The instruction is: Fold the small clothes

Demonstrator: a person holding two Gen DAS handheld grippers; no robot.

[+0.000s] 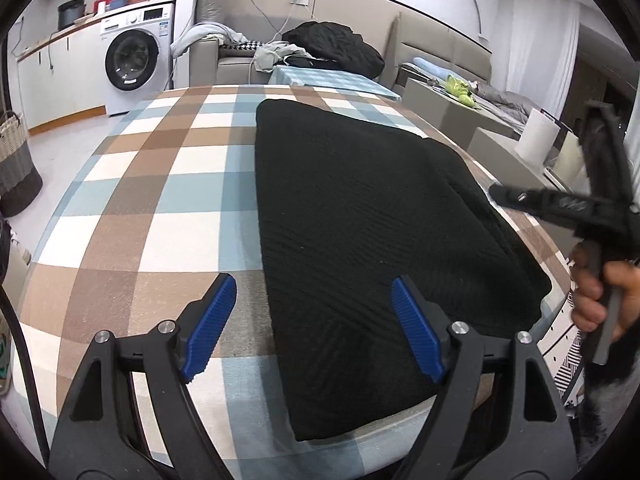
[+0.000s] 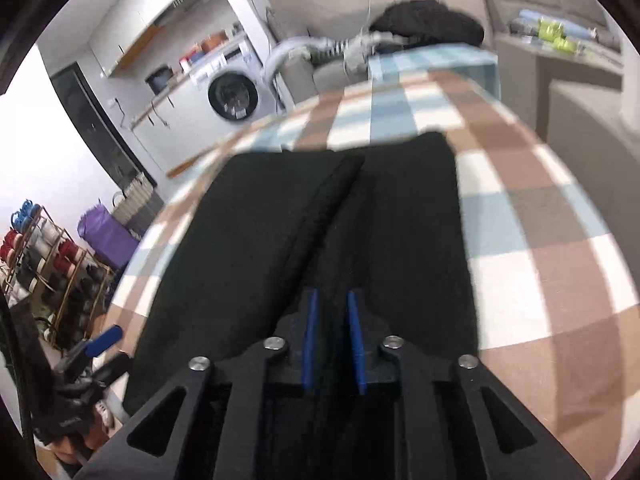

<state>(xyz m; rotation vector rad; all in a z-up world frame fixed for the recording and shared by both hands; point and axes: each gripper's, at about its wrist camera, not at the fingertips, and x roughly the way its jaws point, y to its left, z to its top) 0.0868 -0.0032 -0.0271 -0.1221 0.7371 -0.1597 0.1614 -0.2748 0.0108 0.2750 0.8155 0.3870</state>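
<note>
A black knitted garment point(image 1: 360, 220) lies folded flat on the checked tablecloth point(image 1: 160, 200), nearer the table's right side. My left gripper point(image 1: 314, 282) is open wide, low over the garment's near left edge; one blue pad is over the cloth and the other over the garment, nothing between them. A hand holds my right gripper point(image 1: 500, 194) above the garment's right edge. In the right wrist view the garment point(image 2: 256, 220) shows a fold ridge down its middle. The right gripper point(image 2: 332, 296) hovers over it, its jaws a narrow gap apart and gripping nothing. The left gripper point(image 2: 106, 338) shows at the lower left.
Behind the table stand a washing machine point(image 1: 132, 56) and a sofa with a black pile of clothes point(image 1: 336, 46). A woven basket point(image 1: 16, 160) sits on the floor at the left. A paper roll point(image 1: 536, 136) stands at the right, and a rack of spools point(image 2: 36, 256) at the left.
</note>
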